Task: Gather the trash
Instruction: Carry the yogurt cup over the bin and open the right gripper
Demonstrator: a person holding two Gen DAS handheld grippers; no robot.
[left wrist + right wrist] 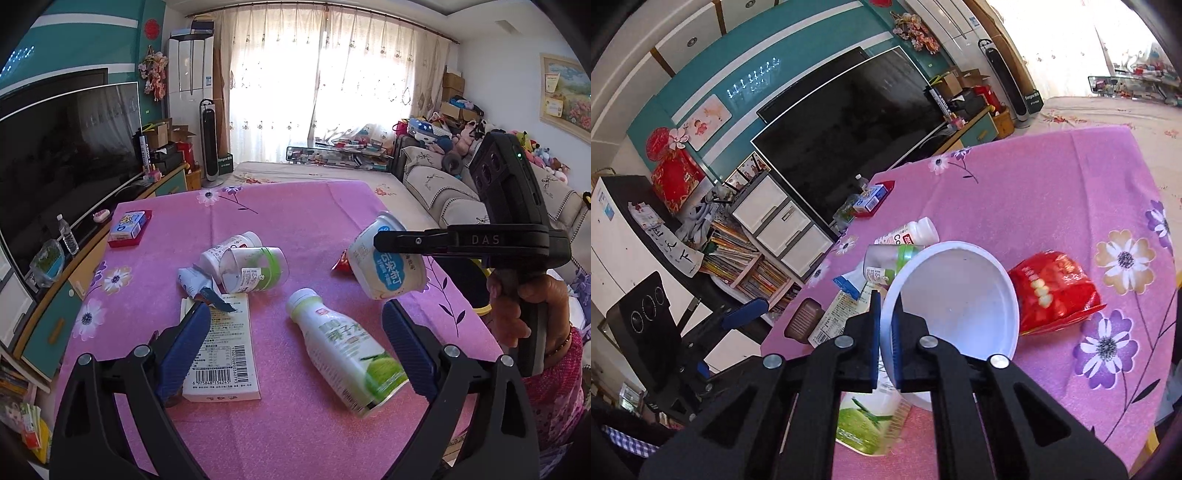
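My right gripper [885, 325] is shut on the rim of a white pudding cup [955, 291] and holds it above the pink table; the left wrist view shows the cup [388, 262] lifted and tilted. My left gripper [295, 325] is open, low over the table, with a green-and-white drink bottle [343, 347] lying between its fingers. A flat carton [227, 350] lies by the left finger. A clear cup with a green band [255, 269], a white bottle [229, 249] and a torn wrapper [195, 280] lie beyond. A red snack bag [1052, 291] lies right of the cup.
A small blue box on a red tray [129, 229] sits at the table's far left corner. A TV [62, 147] and cabinet stand to the left, a sofa [443, 192] to the right. The pink flowered tablecloth [295, 206] covers the table.
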